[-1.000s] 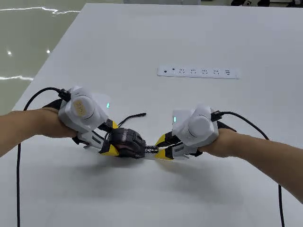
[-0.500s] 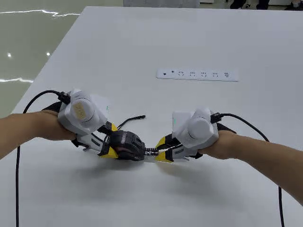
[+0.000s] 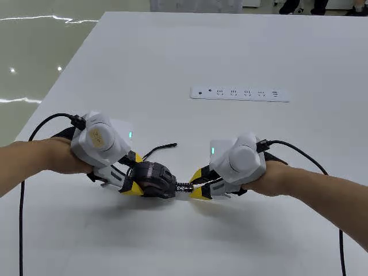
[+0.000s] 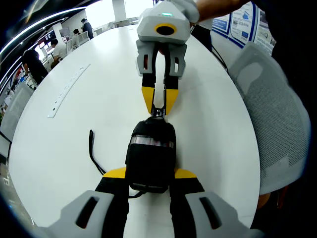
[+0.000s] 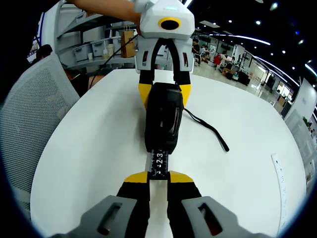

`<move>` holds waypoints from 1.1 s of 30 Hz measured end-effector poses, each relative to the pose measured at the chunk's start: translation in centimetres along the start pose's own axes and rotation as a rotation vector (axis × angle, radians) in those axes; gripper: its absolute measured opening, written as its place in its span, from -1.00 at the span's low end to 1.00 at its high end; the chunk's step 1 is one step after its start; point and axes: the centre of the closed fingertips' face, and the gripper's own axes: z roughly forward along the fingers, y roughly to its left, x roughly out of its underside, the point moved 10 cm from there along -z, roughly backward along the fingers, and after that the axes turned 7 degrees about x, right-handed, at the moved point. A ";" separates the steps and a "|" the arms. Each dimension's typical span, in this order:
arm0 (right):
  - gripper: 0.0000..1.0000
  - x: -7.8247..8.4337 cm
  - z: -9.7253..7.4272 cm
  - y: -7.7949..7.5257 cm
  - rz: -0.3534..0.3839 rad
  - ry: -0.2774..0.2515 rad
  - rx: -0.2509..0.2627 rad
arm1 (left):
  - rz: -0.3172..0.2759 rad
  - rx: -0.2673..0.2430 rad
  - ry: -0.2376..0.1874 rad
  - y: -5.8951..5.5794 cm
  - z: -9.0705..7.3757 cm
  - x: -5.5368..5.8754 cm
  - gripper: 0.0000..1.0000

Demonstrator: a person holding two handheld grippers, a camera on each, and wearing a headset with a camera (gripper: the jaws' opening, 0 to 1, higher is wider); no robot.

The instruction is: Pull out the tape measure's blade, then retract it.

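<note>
A black tape measure (image 3: 153, 179) (image 4: 150, 155) (image 5: 164, 117) lies low over the white table, held in my left gripper (image 3: 135, 179) (image 4: 148, 174), which is shut on its case. A short stretch of blade (image 5: 159, 163) (image 3: 183, 187) with printed numbers sticks out toward my right gripper (image 3: 195, 185) (image 5: 158, 175), which is shut on the blade's tip. The two grippers face each other a few centimetres apart. The tape's black wrist strap (image 3: 161, 148) (image 5: 210, 129) trails on the table behind the case.
A white power strip (image 3: 240, 94) (image 4: 67, 91) lies further back on the white table (image 3: 172, 63). Black cables (image 3: 40, 125) run from both grippers over the table. A grey mesh chair (image 5: 27, 144) (image 4: 277, 119) stands at the near edge.
The grippers and the tape measure have drifted slightly lower and a little closer together; only a short piece of blade stays out between them.
</note>
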 end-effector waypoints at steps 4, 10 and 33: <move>-0.79 0.1 -0.1 -0.1 0.001 -0.001 -0.002 | 0.000 -0.001 0.002 0.1 0.0 0.2 -0.48; -0.78 0.3 -0.2 -0.2 -0.001 0.001 0.000 | -0.005 -0.001 -0.001 0.1 0.0 0.2 -0.48; -0.78 0.4 -0.8 0.0 -0.010 0.002 0.001 | -0.009 -0.002 -0.002 -0.1 -0.1 0.0 -0.48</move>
